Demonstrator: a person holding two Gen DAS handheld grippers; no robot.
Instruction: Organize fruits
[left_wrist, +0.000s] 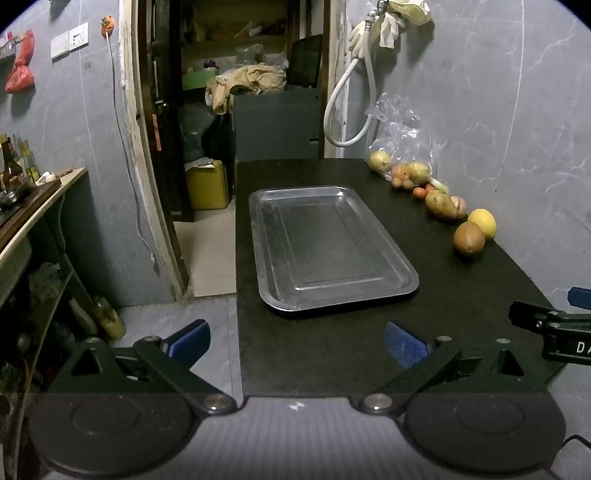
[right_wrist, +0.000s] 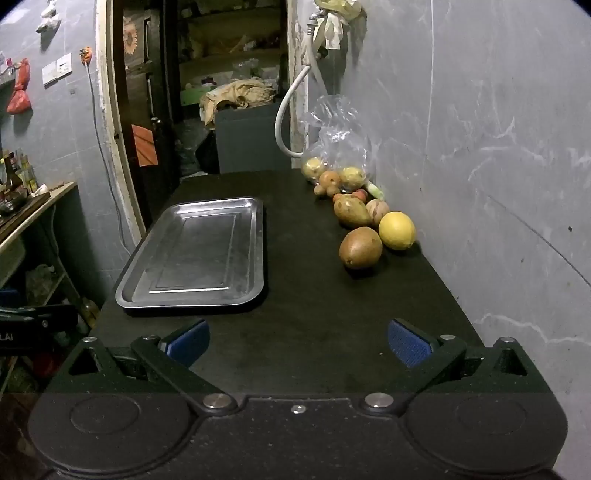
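An empty steel tray (left_wrist: 402, 291) (right_wrist: 255, 288) lies on the black table (left_wrist: 332, 350) (right_wrist: 317, 314). Fruits line the wall side: a brown mango (left_wrist: 469, 238) (right_wrist: 360, 247), a yellow lemon (left_wrist: 482, 222) (right_wrist: 397, 230), a greenish mango (left_wrist: 441, 206) (right_wrist: 351, 211), a pinkish fruit (right_wrist: 377, 210) and small ones (left_wrist: 404, 177) (right_wrist: 328, 182) by a clear plastic bag (left_wrist: 399, 122) (right_wrist: 338, 125). My left gripper (left_wrist: 297, 343) stands open at the table's near left edge. My right gripper (right_wrist: 299, 343) is open over the near table, well short of the fruits. Its finger shows in the left wrist view (left_wrist: 554, 325).
A grey marbled wall (right_wrist: 480, 147) runs along the table's right side with a white hose (left_wrist: 351, 110) hanging on it. An open doorway (left_wrist: 229, 110) with clutter lies beyond the far end. A shelf with bottles (left_wrist: 14, 173) stands at the left, with floor between it and the table.
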